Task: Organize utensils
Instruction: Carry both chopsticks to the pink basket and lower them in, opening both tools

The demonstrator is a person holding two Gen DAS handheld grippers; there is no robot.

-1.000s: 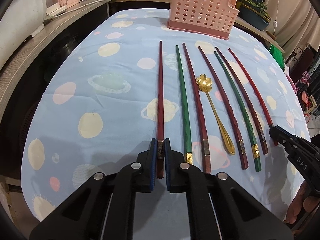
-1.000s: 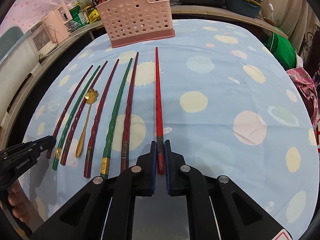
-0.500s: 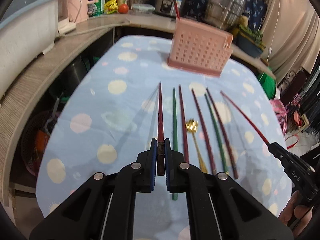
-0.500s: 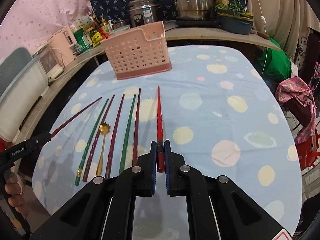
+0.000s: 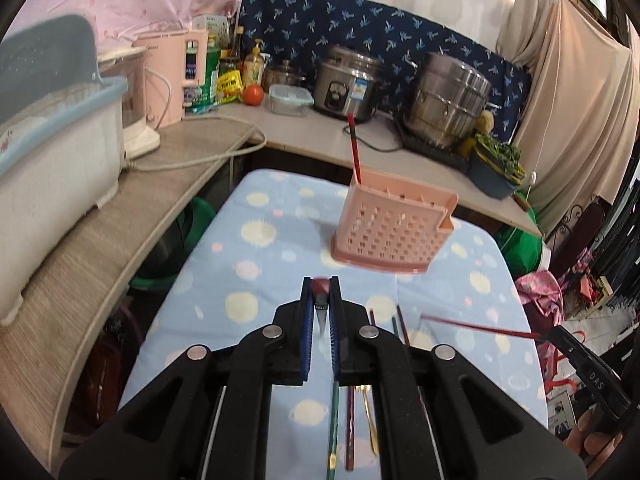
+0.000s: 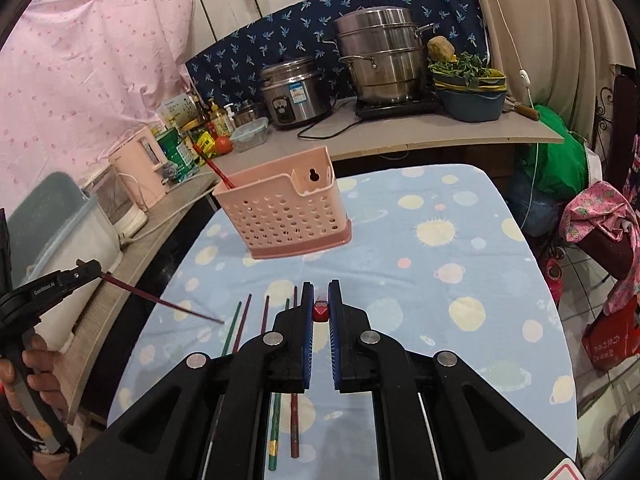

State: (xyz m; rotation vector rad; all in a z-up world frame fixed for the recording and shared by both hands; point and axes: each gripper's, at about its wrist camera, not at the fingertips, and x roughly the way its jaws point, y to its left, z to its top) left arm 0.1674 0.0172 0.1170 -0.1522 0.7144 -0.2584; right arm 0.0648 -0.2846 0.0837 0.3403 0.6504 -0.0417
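We saw the pink perforated plastic caddy (image 5: 394, 232) at the bench's (image 6: 460, 264) far end holding one red chopstick (image 5: 354, 148). Open cloth lay right of it. Left tongs (image 5: 320, 300) clamped a dark red chopstick (image 6: 160, 302), right tongs (image 6: 319, 304) a bright red faceted chopstick (image 5: 476, 326), both lifted. Remaining chopsticks (image 6: 256, 318) lay flat below.

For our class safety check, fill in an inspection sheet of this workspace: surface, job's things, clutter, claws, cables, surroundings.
Surface: table under a blue spotted cloth.
Job's things: pink basket with one red chopstick in it; green and dark red chopsticks and a gold spoon lying on the cloth.
Clutter: nothing seen on the cloth.
Claws: left claw and right claw each shut on a lifted chopstick.
Cables: white cord on the counter.
Surroundings: rice cooker, steel pots.
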